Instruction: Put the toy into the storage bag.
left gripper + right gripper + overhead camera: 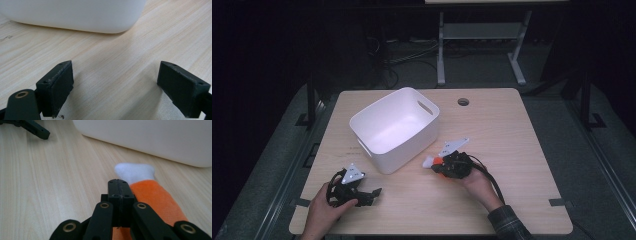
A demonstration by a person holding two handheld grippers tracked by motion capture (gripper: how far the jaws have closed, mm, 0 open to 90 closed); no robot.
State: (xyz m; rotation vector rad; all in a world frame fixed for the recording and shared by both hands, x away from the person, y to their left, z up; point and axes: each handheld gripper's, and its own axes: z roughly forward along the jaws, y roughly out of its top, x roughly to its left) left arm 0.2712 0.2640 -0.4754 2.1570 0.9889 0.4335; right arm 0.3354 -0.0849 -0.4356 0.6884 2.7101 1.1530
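Orange-and-white plush toy (150,195) is seen just beside the white bin (394,127), lying on the table (512,130); its lower part is hidden under the right gripper (117,192), jaws pressed together. Whether anything is pinched cannot be told. Left gripper (116,85), near the bin, is spread wide, empty.

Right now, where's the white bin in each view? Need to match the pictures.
High view: white bin sits centre-left on the table, angled, beyond both hands.
Left gripper view: its lower wall runs along the top edge, above the open tongs.
Right gripper view: its wall crosses the upper right, behind the orange-and-white plush item.
Shared landmark: the light wood table under the bin.
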